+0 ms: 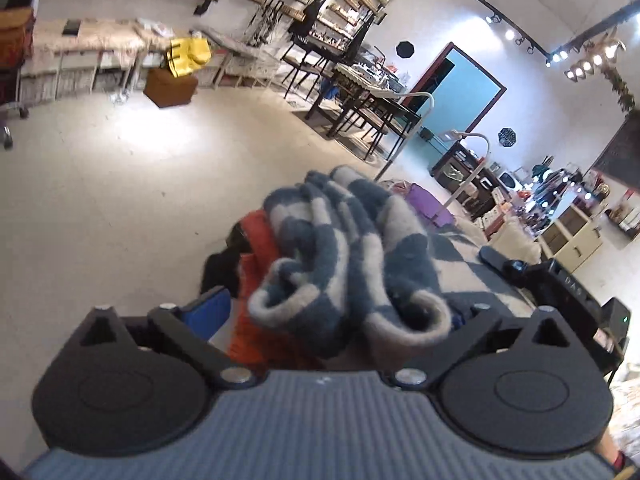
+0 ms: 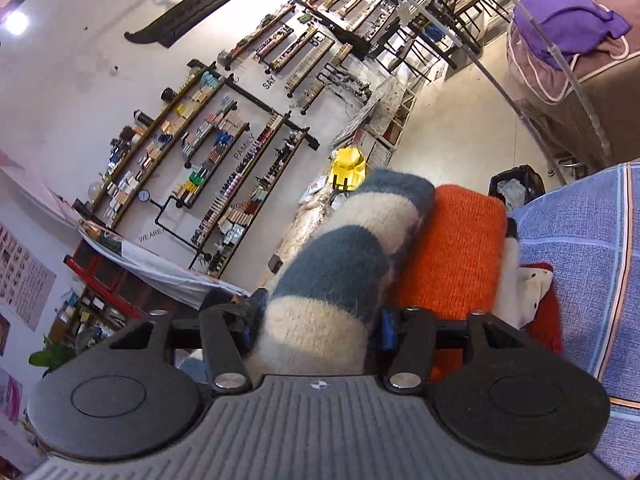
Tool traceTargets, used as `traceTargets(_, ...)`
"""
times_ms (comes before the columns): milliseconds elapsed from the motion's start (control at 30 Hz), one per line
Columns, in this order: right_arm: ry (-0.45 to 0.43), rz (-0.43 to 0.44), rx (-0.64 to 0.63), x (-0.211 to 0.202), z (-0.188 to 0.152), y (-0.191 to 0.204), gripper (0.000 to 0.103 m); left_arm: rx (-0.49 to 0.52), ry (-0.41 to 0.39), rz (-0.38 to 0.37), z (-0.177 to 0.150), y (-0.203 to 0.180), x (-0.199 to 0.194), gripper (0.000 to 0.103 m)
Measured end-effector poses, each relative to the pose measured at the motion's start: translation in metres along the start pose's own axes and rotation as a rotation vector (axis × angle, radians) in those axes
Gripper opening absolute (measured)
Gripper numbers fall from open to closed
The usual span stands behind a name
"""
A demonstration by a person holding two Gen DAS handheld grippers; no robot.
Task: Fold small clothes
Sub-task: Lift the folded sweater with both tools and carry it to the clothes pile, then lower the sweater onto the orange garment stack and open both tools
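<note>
In the left wrist view, the left gripper point(image 1: 340, 312) stands with its jaws spread wide; only one blue finger point(image 1: 210, 312) shows on the left, the other is hidden behind cloth. A fuzzy striped garment point(image 1: 344, 256), blue-grey and pale grey, lies bunched between the jaws, its rolled edges toward the camera. Whether any pad presses on it I cannot tell, but with the jaws this wide it looks to rest there and not to be pinched. Just beside it, on the left, is an orange knit piece point(image 1: 260, 280), partly under the striped one. On the right, part of the right gripper point(image 1: 560, 280) shows, black, close to the cloth.

In the right wrist view, the right gripper point(image 2: 320, 320) also has its jaws wide apart, and a blue pad point(image 2: 386, 330) shows beside the cloth. The same striped garment point(image 2: 344, 264) lies as a thick roll between the fingers and runs away from the camera. The orange knit piece point(image 2: 452, 256) lies touching it on the right, and both rest at the edge of a blue textured cover point(image 2: 580, 272). A white and red cloth point(image 2: 532, 292) sits by the orange piece. Behind, wall shelves point(image 2: 208, 152) carry many small bottles.
</note>
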State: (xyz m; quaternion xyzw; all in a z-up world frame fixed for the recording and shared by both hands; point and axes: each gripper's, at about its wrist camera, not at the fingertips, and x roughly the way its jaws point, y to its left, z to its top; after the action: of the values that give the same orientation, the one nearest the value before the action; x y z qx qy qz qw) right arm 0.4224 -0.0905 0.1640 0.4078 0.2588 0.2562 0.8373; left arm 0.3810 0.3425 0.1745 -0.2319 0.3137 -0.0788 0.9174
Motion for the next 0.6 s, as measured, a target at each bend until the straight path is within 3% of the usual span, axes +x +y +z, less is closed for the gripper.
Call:
traceTargets(167,-0.056,-0.028,-0.127,-0.016,0.012,0.024,0.103,0.219,-0.078,0.182,0.013,-0.046,-0.04,0.103)
traceTargets(267,-0.081,-0.049,-0.248,-0.043,0.016,0.037,0.103,0.364,-0.107,0.232,0.002,-0.087,-0.067,0.103)
traceTargets(333,-0.048,-0.075,-0.331,-0.057,0.016,0.045,0.103,0.476,-0.077,0.255,-0.009,-0.114,-0.076,0.103)
traceTargets(467,0.121,-0.071,-0.496,-0.086,0.007,0.065,0.103,0.715,0.042,0.349,-0.036,-0.163,-0.076,0.103)
traceTargets(533,0.238,-0.077,-0.616,-0.093,-0.003,0.08,0.103,0.754,0.144,0.357,-0.043,-0.178,-0.071,0.103)
traceTargets(600,0.378,-0.086,-0.76,-0.093,-0.015,0.1,0.103,0.752,0.236,0.312,-0.042,-0.187,-0.069,0.103)
